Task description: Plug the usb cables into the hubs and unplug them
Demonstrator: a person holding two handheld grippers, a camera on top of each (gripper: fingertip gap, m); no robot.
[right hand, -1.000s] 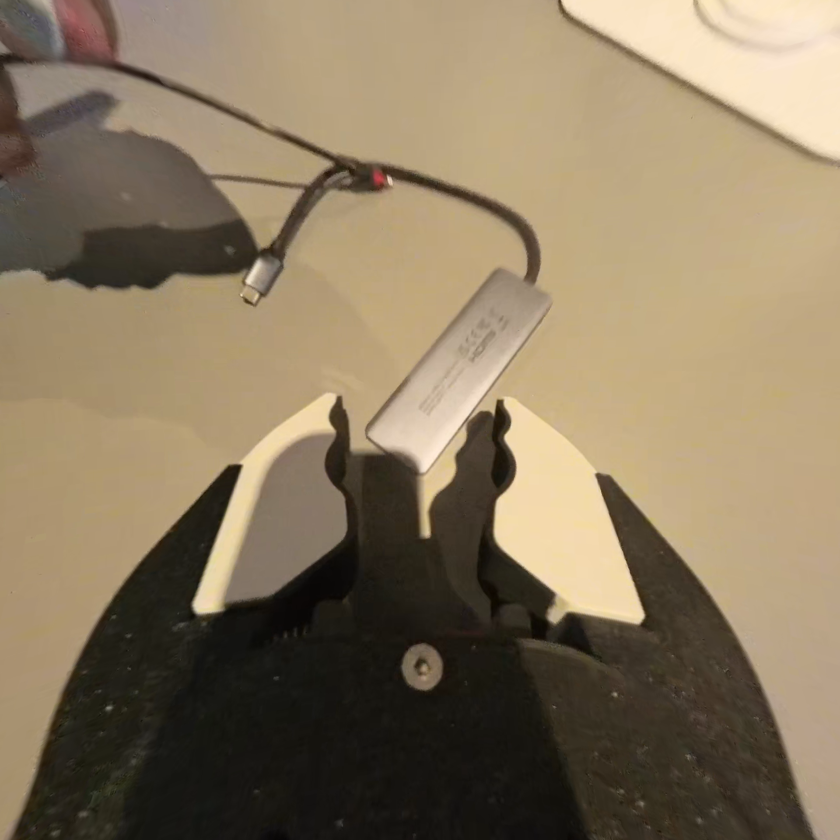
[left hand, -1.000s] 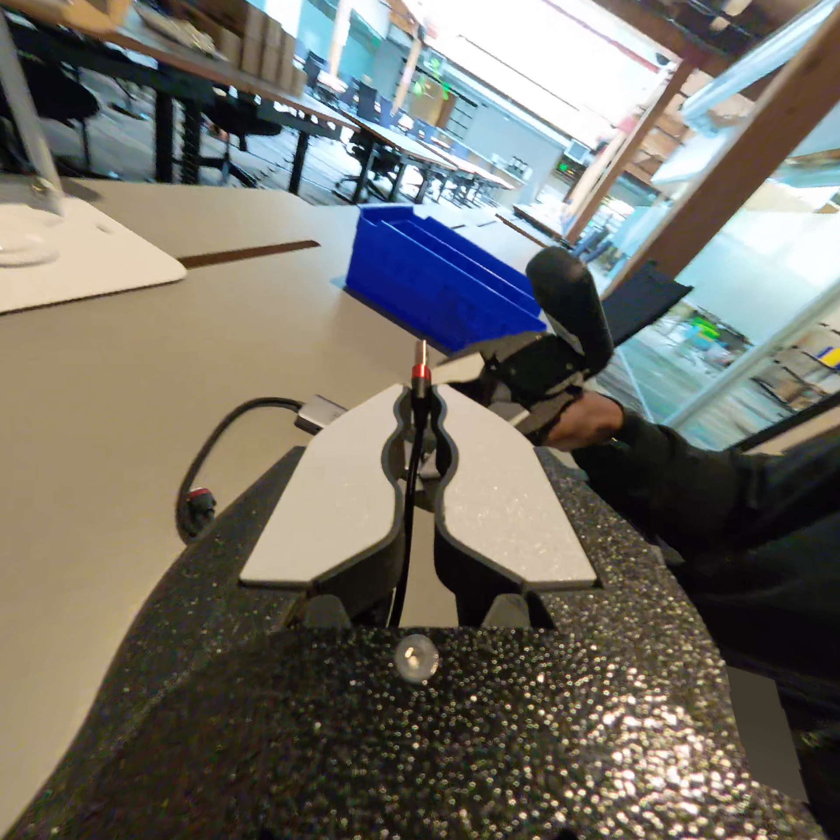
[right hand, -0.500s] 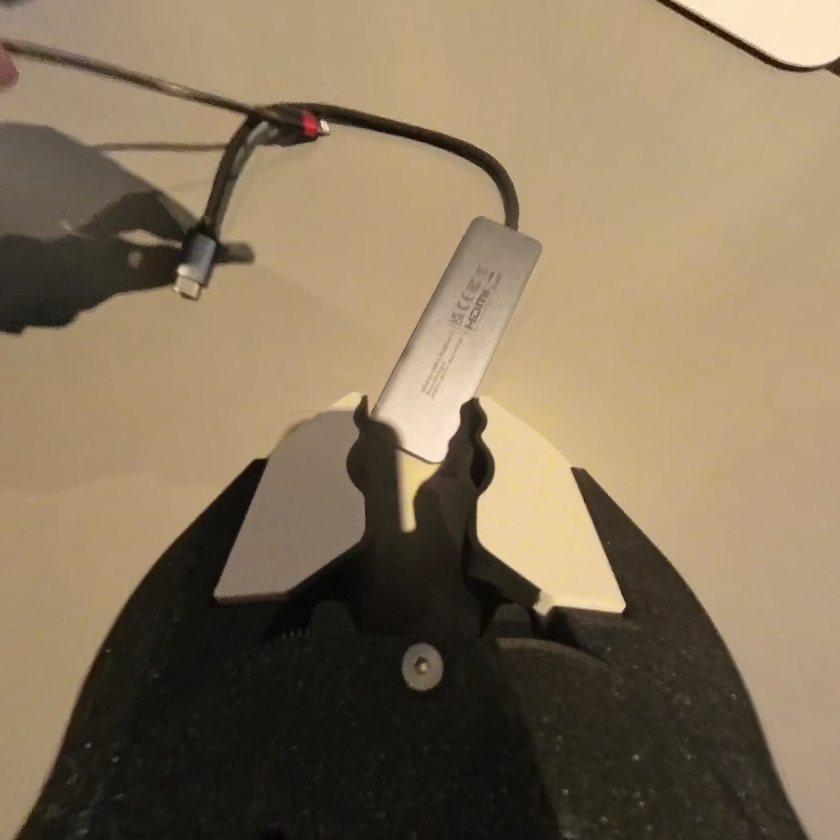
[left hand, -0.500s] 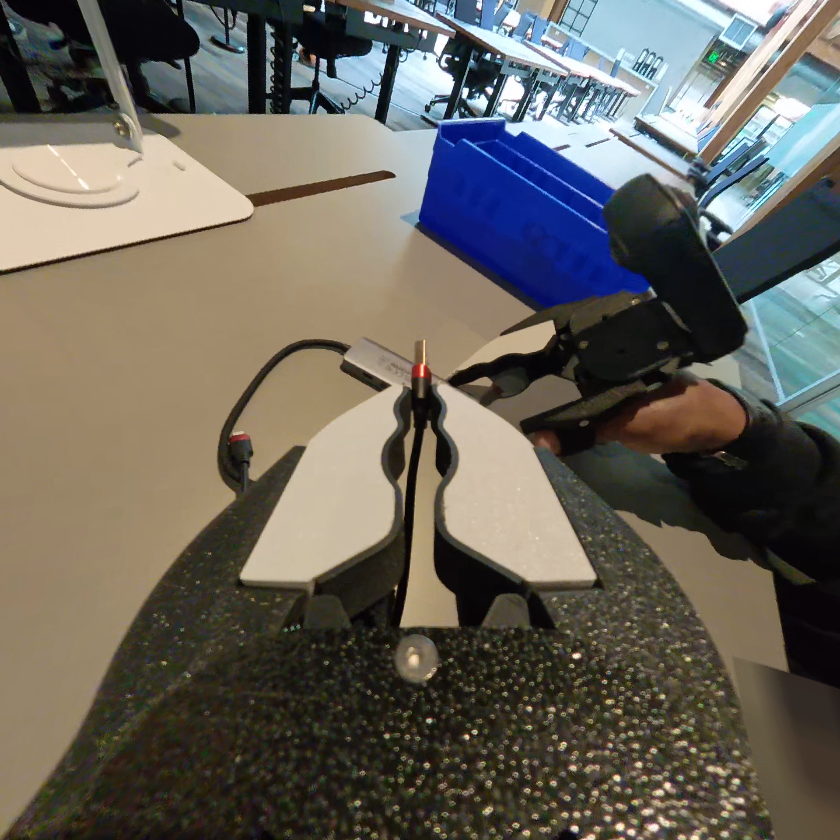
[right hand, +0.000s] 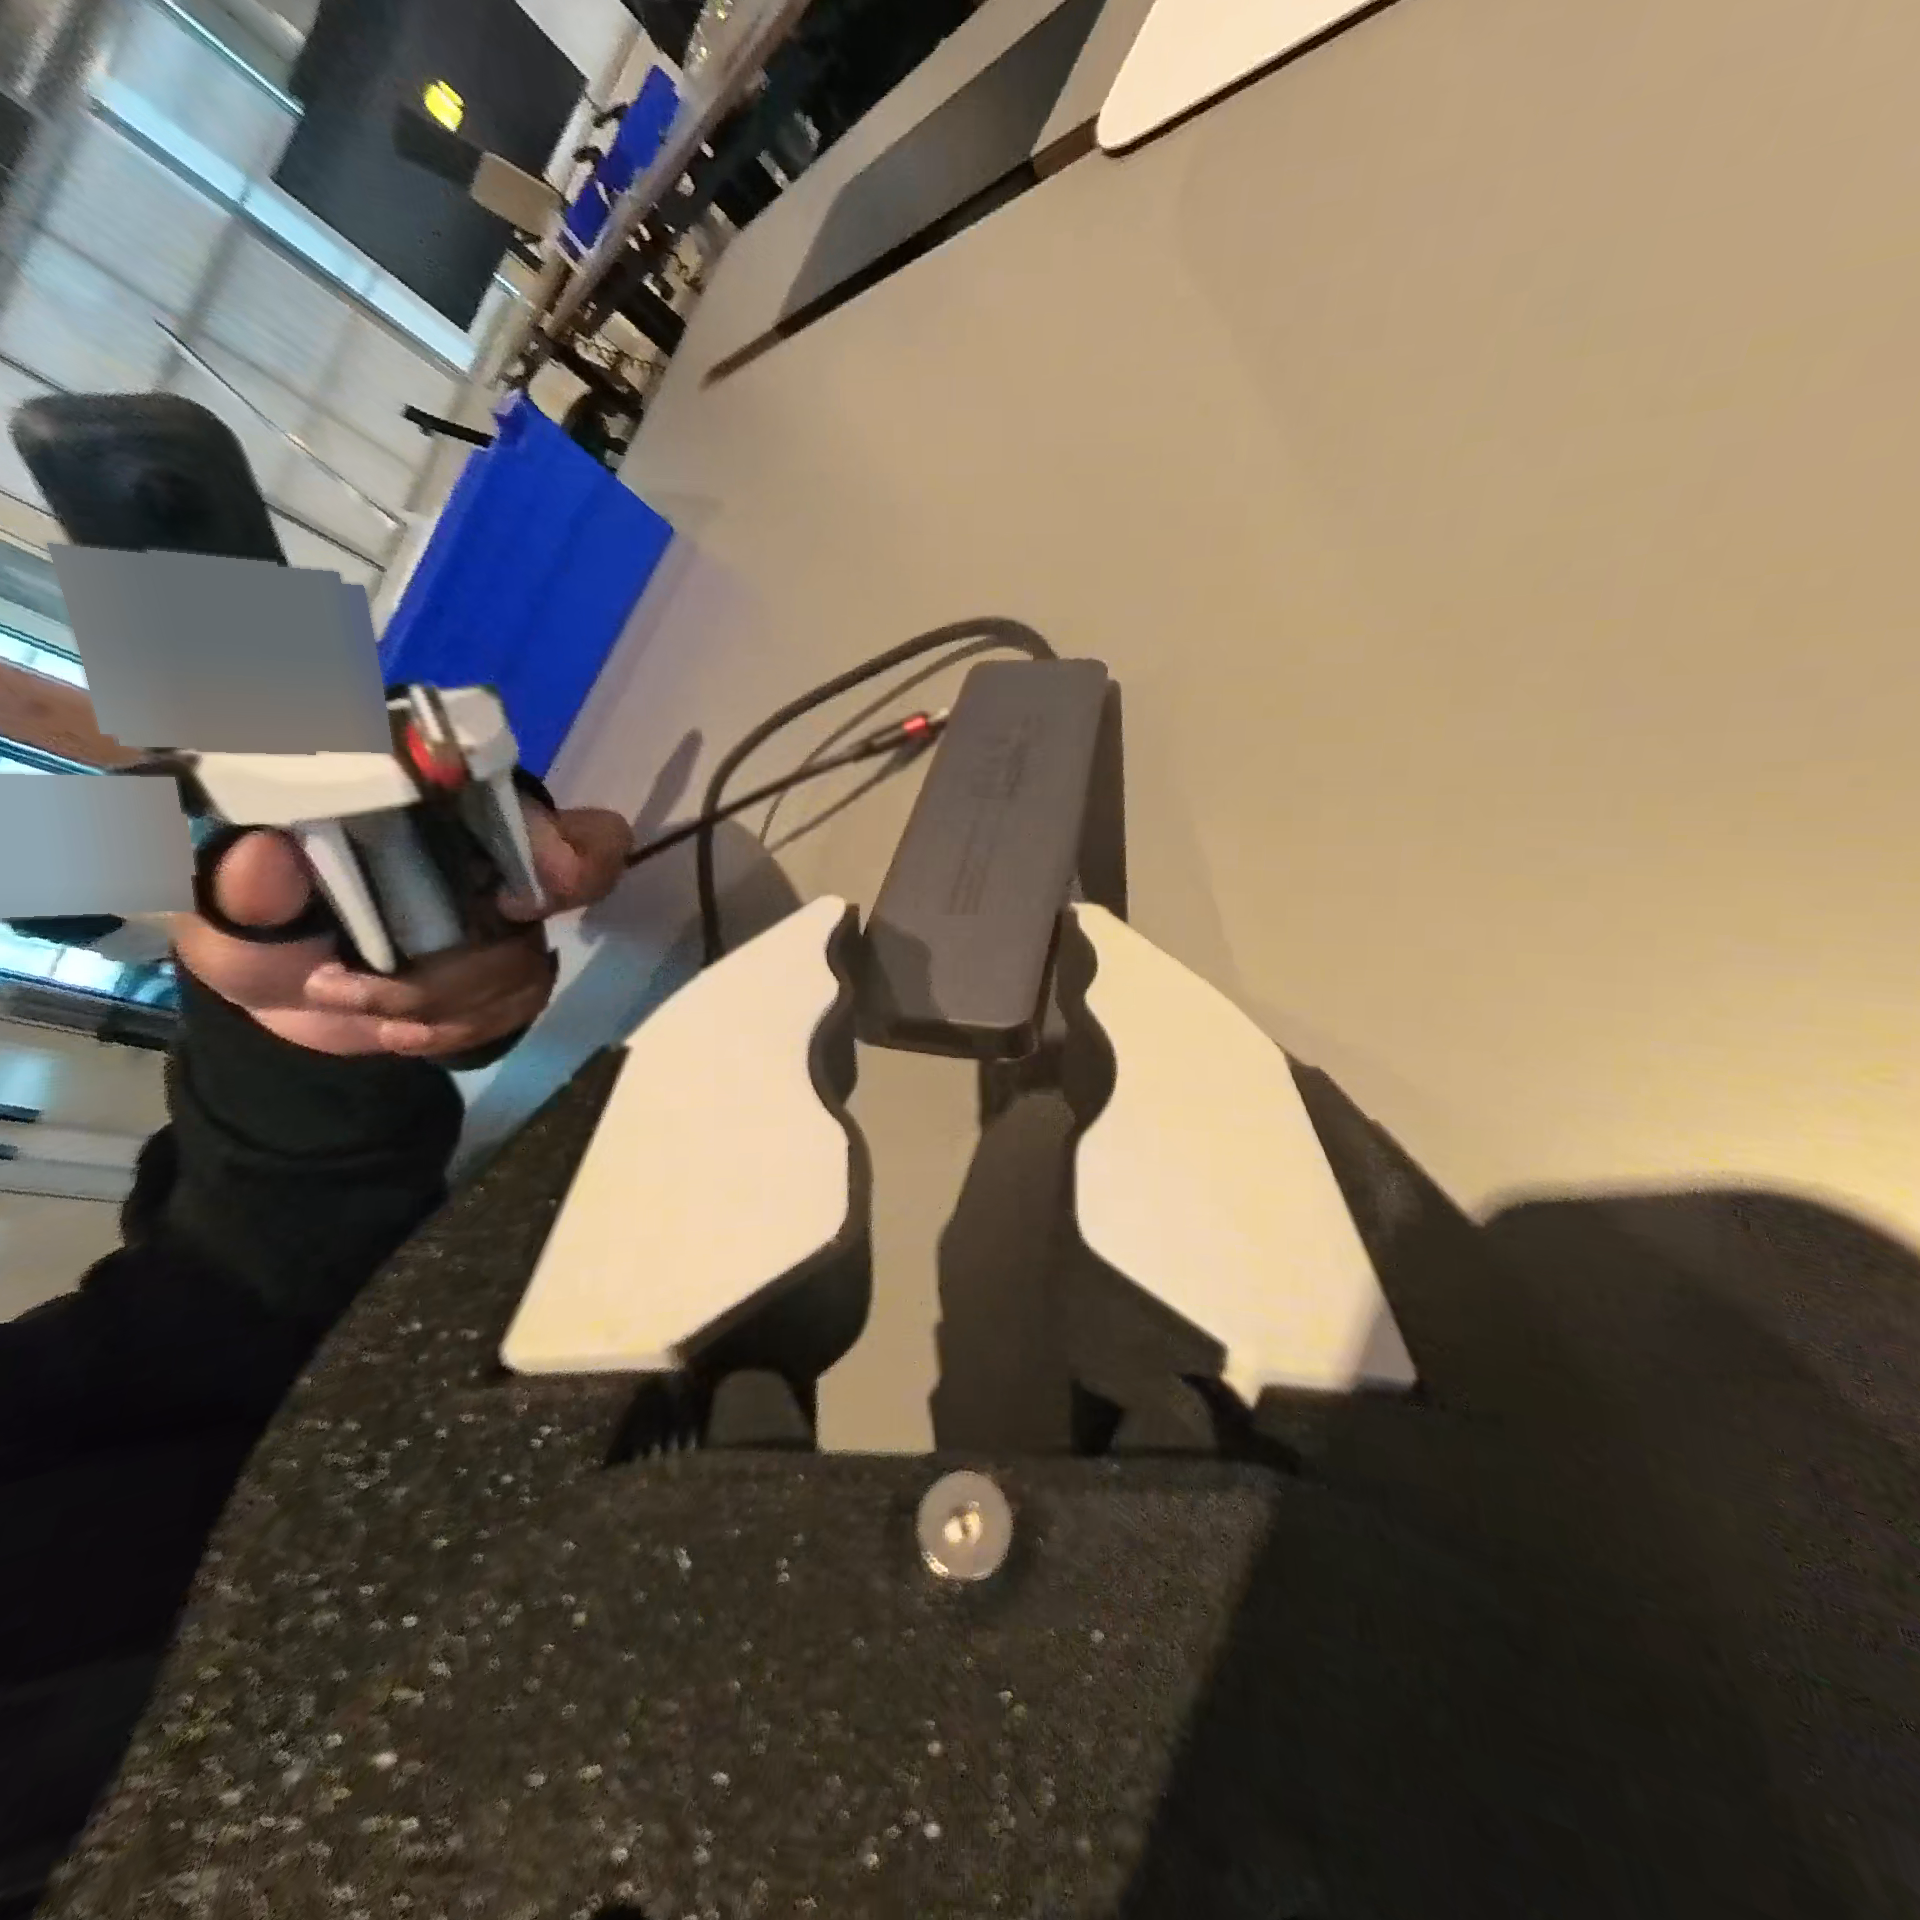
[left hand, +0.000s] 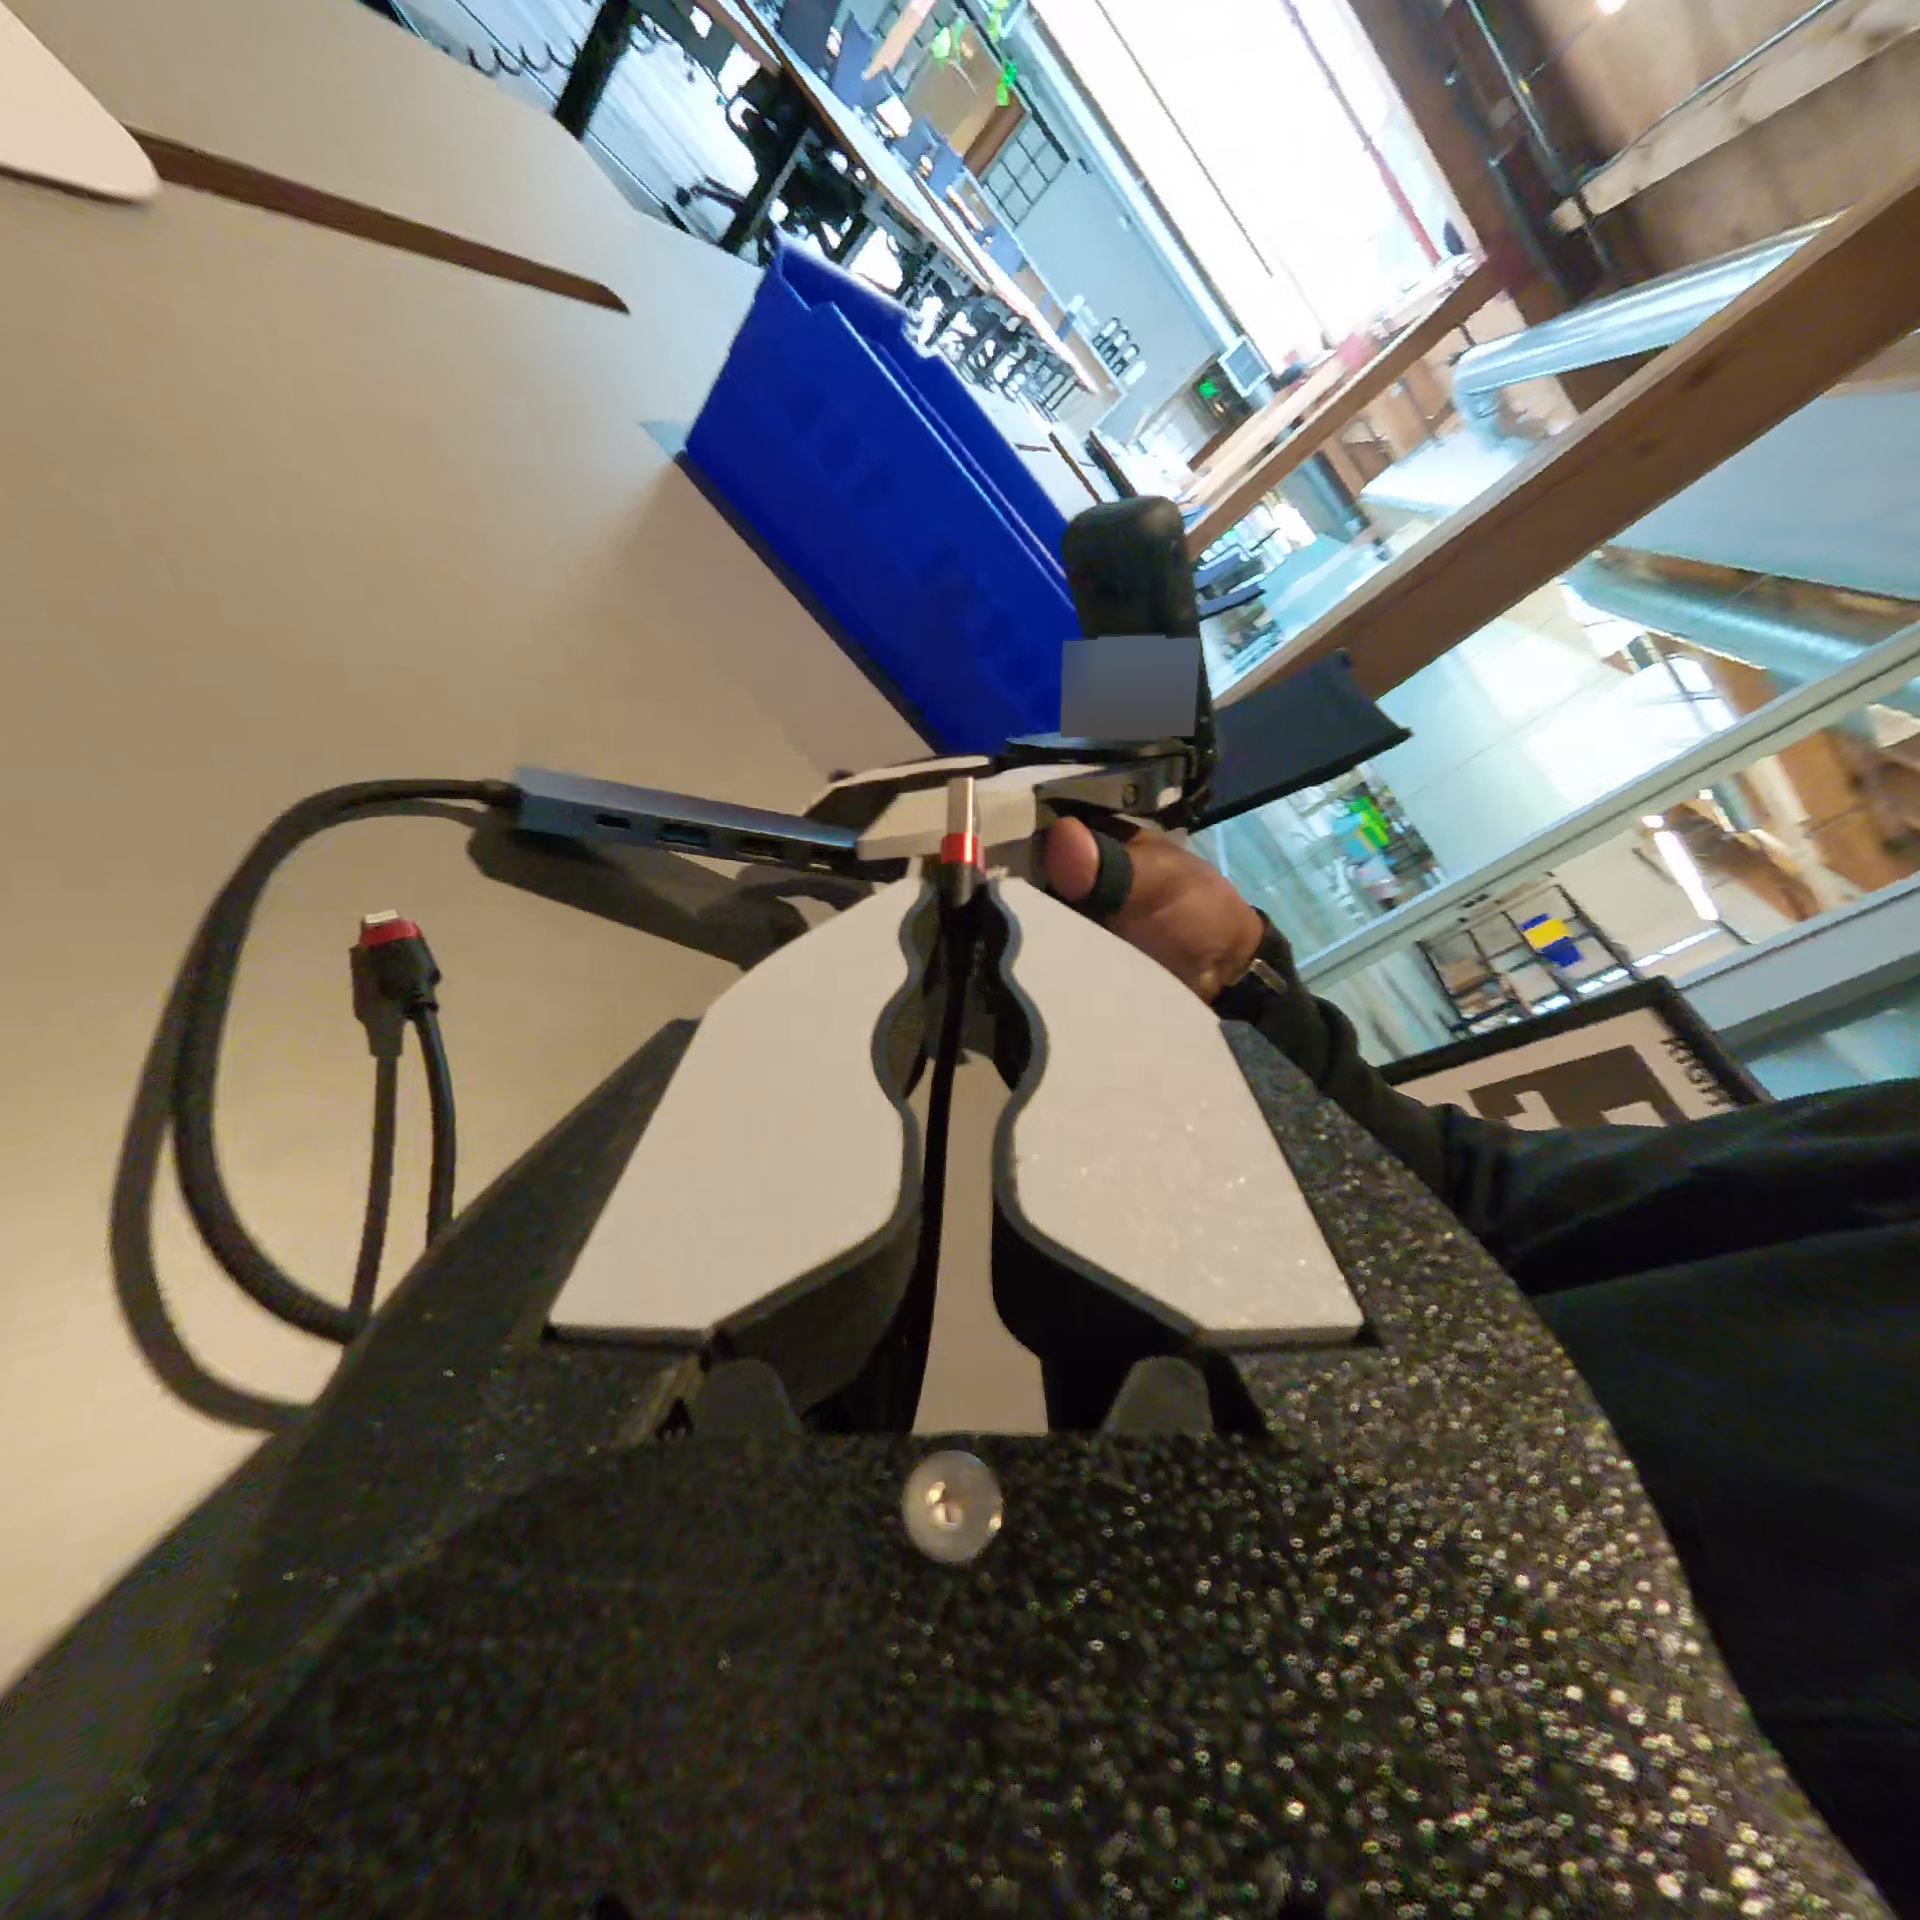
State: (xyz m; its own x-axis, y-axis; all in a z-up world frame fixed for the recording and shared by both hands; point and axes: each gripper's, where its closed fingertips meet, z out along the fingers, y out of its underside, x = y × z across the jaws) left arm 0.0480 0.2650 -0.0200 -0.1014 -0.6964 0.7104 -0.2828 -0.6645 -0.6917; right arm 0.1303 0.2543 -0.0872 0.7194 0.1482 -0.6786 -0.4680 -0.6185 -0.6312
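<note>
My left gripper [left hand: 958, 894] is shut on a black USB cable with a red collar; its metal plug [left hand: 961, 805] sticks out past the fingertips. My right gripper [right hand: 956, 935] is shut on the near end of a grey hub [right hand: 992, 831] and holds it raised off the table. In the left wrist view the hub [left hand: 675, 821] shows side on with its row of ports facing me, the right gripper [left hand: 997, 800] behind my plug. The plug is apart from the ports. The cable's other red-collared plug [left hand: 387, 935] hangs free. The left gripper also shows in the right wrist view [right hand: 457, 769].
A blue bin [left hand: 883, 520] stands on the beige table [left hand: 312, 468] beyond the hub, also in the right wrist view [right hand: 520, 603]. The hub's thick braided lead [left hand: 187, 1039] loops at the left. A white pad [right hand: 1226, 62] lies at the far edge.
My right gripper has closed on the hub and lifted it off the table, turning it so its ports face the left gripper. Both views have tilted. The left gripper keeps its cable.
</note>
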